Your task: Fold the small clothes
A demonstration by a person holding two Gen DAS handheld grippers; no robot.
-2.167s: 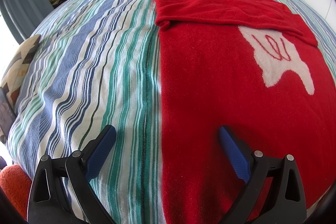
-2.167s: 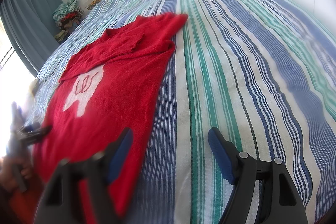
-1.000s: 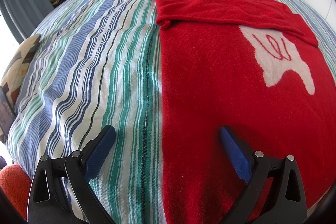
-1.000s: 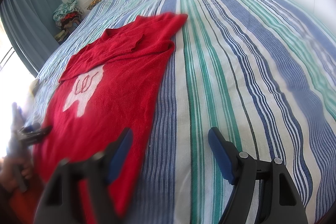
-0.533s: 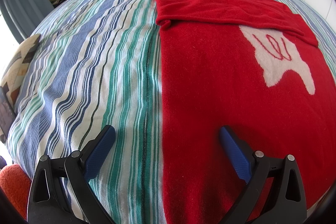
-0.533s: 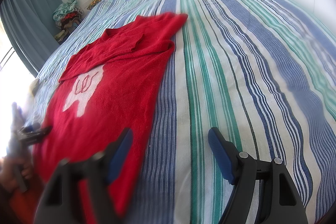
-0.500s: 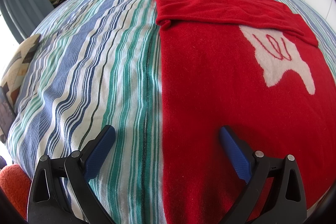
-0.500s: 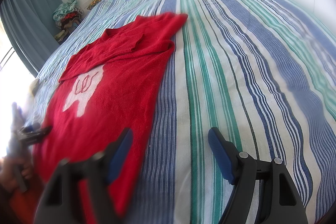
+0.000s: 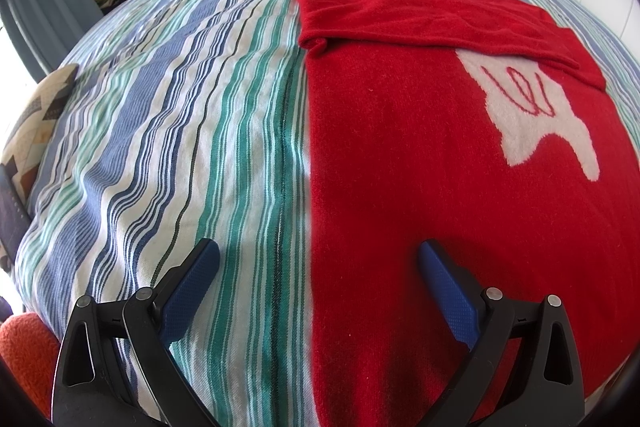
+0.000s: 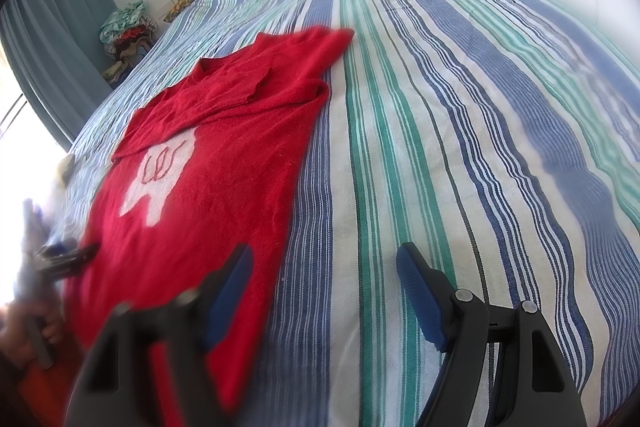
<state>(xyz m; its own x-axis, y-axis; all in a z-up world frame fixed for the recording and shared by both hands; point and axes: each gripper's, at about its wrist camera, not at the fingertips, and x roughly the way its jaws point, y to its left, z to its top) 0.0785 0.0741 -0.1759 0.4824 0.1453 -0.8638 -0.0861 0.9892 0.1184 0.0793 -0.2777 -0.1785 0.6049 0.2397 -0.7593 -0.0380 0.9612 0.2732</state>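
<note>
On striped bed (image 9: pixel 160 115), red sweater (image 9: pixel 400 147), hem cut off

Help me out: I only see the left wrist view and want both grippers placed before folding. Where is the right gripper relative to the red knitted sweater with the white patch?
Observer: The right gripper hangs open astride the red knitted sweater's right edge, with one finger over red and the other over the striped bedspread.
Operator: Is it gripping fabric?
Observer: No. Its blue pads stand wide apart and press on nothing.
Operator: Does my left gripper show from there?
Observer: Yes, blurred. The left gripper is at the sweater's opposite edge, with a hand on its handle.
</note>
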